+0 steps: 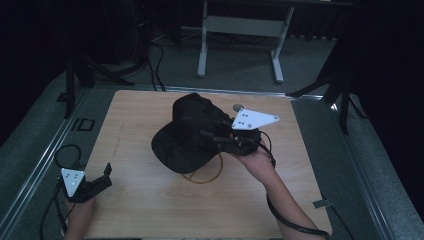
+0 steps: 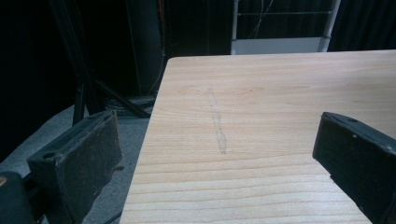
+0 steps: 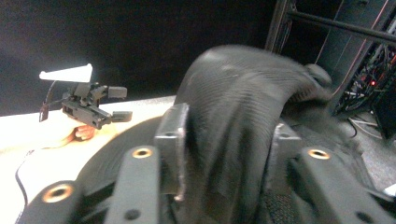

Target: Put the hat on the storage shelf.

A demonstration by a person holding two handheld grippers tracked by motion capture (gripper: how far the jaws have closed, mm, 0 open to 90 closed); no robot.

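Around our light wooden surface [image 1: 150, 210] we see grey carpeted floor, black stands at both sides, and the white metal legs of a table [image 1: 202, 50] beyond the far edge. A thin yellowish ring [image 1: 210, 176] lies flat on the wood, partly hidden under the brim of a black cap [image 1: 187, 127]. The cap sits near the middle of the surface, towards the far right, its rounded crown raised and its flat brim spreading to the near left.

Our right tool [image 1: 220, 137] comes in from the right and pinches a fold of the cap's cloth between its two jaws. In the right gripper view the ribbed, soft black fabric [image 3: 233, 121] bulges up between the jaws and blocks most of what lies behind it.

Our left tool [image 1: 102, 177] rests at the near left corner of the surface, well apart from the cap, with its jaws spread and holding nothing. In the left gripper view its dark, flat pads [image 2: 88, 163] frame bare wood with straight pale grain and a faint scuff mark [image 2: 217, 123] down the middle.
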